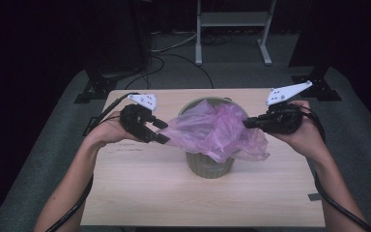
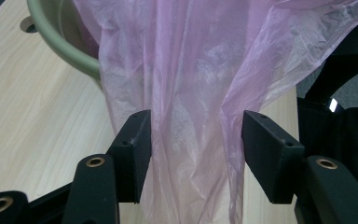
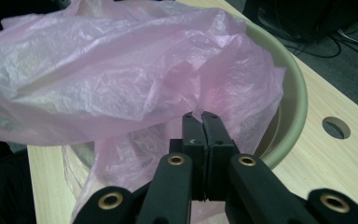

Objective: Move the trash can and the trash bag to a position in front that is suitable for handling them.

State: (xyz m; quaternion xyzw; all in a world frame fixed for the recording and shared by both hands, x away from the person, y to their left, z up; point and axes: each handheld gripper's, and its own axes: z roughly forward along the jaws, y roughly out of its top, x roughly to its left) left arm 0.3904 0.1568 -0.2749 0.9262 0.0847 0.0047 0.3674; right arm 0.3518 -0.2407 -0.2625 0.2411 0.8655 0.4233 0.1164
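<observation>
A green bin [image 1: 207,169] stands mid-table with a thin pink plastic bag [image 1: 212,130] bunched over its mouth and spilling down its front. My left gripper [image 1: 160,131] sits at the bag's left side. In the left gripper view its jaws [image 2: 196,140] stand open, with the bag's film [image 2: 191,70] hanging loosely between them. My right gripper [image 1: 246,123] is at the bag's upper right corner. In the right gripper view its jaws [image 3: 201,116] are shut tight, pinching the film [image 3: 121,70] just over the bin's rim [image 3: 293,102].
The wooden table [image 1: 149,193] has a round hole [image 3: 335,127] near the bin. Beyond its far edge are a white-legged stand [image 1: 232,29], two black stand bases [image 1: 96,87] [image 1: 319,82] and cables on the grey floor.
</observation>
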